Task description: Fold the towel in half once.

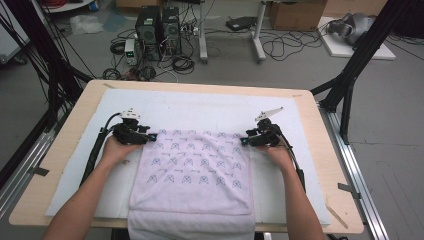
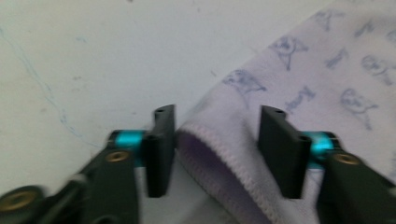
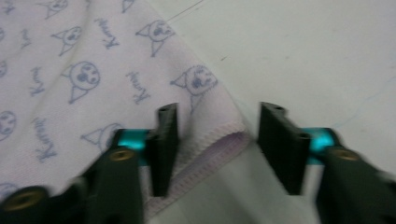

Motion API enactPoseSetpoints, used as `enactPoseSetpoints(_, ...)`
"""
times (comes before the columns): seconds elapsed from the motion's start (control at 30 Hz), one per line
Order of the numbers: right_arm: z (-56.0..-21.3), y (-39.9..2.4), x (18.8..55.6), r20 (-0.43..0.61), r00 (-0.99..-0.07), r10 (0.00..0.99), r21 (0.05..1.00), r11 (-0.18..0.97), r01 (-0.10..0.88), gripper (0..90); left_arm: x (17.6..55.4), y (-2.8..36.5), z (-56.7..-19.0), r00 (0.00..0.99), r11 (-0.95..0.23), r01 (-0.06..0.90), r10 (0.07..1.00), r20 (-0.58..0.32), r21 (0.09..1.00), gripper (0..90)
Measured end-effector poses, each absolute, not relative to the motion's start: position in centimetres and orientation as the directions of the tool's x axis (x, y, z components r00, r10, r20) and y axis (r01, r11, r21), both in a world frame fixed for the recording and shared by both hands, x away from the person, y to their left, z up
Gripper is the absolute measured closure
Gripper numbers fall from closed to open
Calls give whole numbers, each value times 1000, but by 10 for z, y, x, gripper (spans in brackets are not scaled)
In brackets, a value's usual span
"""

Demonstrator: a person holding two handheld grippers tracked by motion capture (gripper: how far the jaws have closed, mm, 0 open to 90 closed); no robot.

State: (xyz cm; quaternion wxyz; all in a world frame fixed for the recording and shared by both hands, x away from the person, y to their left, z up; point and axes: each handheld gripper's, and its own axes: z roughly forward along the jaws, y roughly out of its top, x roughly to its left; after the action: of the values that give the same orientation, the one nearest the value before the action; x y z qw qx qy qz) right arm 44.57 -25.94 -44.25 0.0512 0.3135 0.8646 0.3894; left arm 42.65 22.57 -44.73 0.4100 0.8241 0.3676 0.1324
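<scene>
A pale lilac towel (image 1: 192, 170) printed with little blue cat faces lies folded on the white mat (image 1: 200, 107), its near end hanging over the table's (image 1: 65, 145) front edge. The left gripper (image 1: 150, 137) and the right gripper (image 1: 243, 140) sit low at its two far corners, forearms stretched forward. Each pair of jaws stands apart around a hemmed corner, gripping nothing.
</scene>
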Motion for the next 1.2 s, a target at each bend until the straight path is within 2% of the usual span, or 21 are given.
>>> enactPoseSetpoints(0.03,-444,-259,447,185,-824,536,710,506,489,819,427,226,-447,710,-383,491,697,-104,782,750)
enactPoseSetpoints(0.07,-442,-257,447,165,-837,521,713,523,466,852,428,224,-446,708,-394,488,701,-89,779,810)
enactPoseSetpoints(0.13,-441,-255,451,161,-838,521,714,525,464,860,432,223,-440,707,-424,471,706,-43,774,832)
enactPoseSetpoints(0.27,-428,-260,465,137,-814,565,728,499,469,863,452,222,-410,677,-402,447,736,-8,799,848)
enactPoseSetpoints(0.33,-412,-261,472,82,-803,591,748,495,441,864,464,219,-387,660,-394,424,751,19,816,849)
enactPoseSetpoints(0.4,-390,-264,482,72,-784,616,765,470,440,863,474,216,-364,649,-384,393,760,44,836,848)
enactPoseSetpoints(0.47,-361,-265,492,36,-776,630,787,461,410,863,483,213,-334,634,-374,342,769,83,862,848)
enactPoseSetpoints(0.57,-328,-268,500,8,-765,645,815,439,379,845,491,213,-311,630,-358,308,771,93,882,830)
enactPoseSetpoints(0.6,-323,-269,502,8,-760,649,822,429,375,804,493,213,-310,620,-350,315,779,88,882,780)
enactPoseSetpoints(0.63,-322,-271,503,12,-748,663,830,410,377,687,494,215,-313,613,-348,338,786,76,874,671)
enactPoseSetpoints(0.67,-326,-274,504,32,-727,686,832,385,399,592,495,217,-316,615,-355,355,785,70,865,638)
enactPoseSetpoints(0.73,-341,-281,505,106,-710,696,812,352,466,523,492,224,-330,614,-358,373,787,61,856,618)
enactPoseSetpoints(0.83,-365,-284,496,119,-710,694,791,366,490,505,483,234,-351,614,-347,404,789,31,846,593)
enactPoseSetpoints(0.97,-384,-278,484,172,-719,673,738,395,547,434,469,242,-373,636,-334,441,771,-28,833,543)
enactPoseSetpoints(1.0,-385,-276,481,173,-727,664,734,405,545,449,462,242,-379,652,-340,434,758,-31,834,543)
enactPoseSetpoints(1.07,-386,-268,467,83,-758,647,761,450,467,479,453,242,-387,670,-337,433,741,-48,836,541)
enactPoseSetpoints(1.13,-389,-266,459,105,-769,631,774,434,461,478,442,240,-395,694,-351,421,718,-49,836,541)
enactPoseSetpoints(1.2,-395,-261,446,83,-785,614,769,461,442,481,429,237,-402,722,-375,409,691,-44,832,540)
